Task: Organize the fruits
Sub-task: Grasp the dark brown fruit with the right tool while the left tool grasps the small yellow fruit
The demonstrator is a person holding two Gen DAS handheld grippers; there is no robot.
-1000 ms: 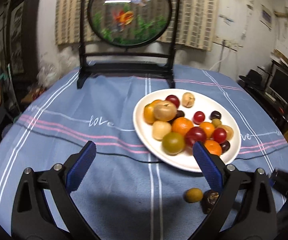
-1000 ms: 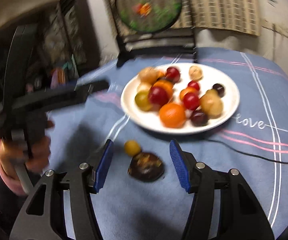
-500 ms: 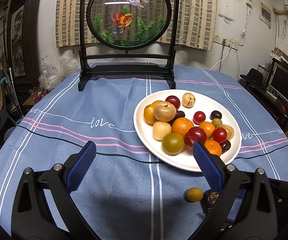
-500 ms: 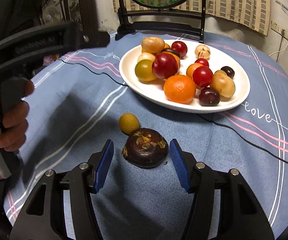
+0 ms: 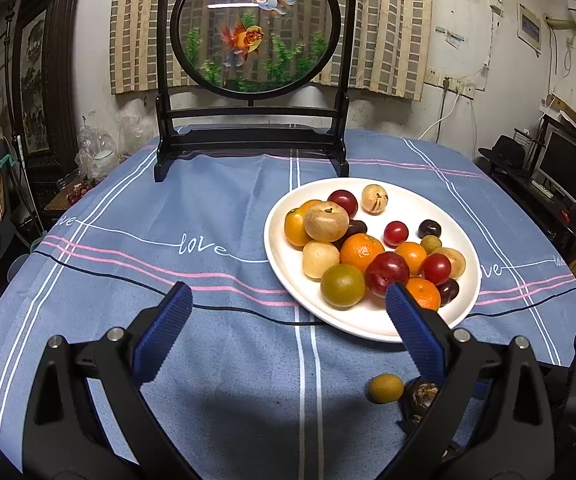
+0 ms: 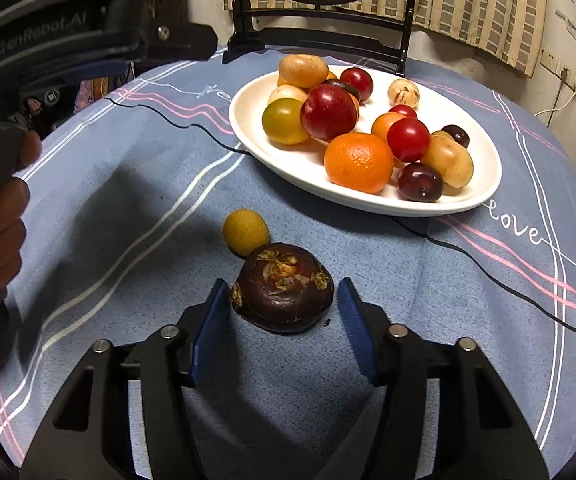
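The white plate [image 6: 484, 196] sits well ahead of the right gripper [image 6: 283, 332] and slightly to its right, heaped with fruit: a large orange [image 6: 359, 162] at its near edge, a red plum [image 6: 329, 111] and a green-yellow fruit [image 6: 283, 121] behind it to the left, red cherry tomatoes, dark plums and several tan fruits. In the left wrist view the same plate [image 5: 275, 248] lies ahead and to the right of the left gripper [image 5: 288, 332].

The right gripper is spread partway, its blue pads flanking a dark brown round fruit [image 6: 283, 286] that rests on the cloth; the left pad looks just about touching it, the right pad stands clear. A small yellow fruit [image 6: 245, 231] lies just beyond, touching or nearly touching the dark one. The left gripper hangs with its jaws wide and nothing between them; both loose fruits show low to its right, the dark one [image 5: 422, 396] partly hidden behind its right finger.

The table wears a blue tablecloth [image 5: 207, 208] with white and pink stripes and the word "love". At the far edge stands a round goldfish screen [image 5: 255, 24] in a black frame, before checked curtains [image 5: 384, 32].
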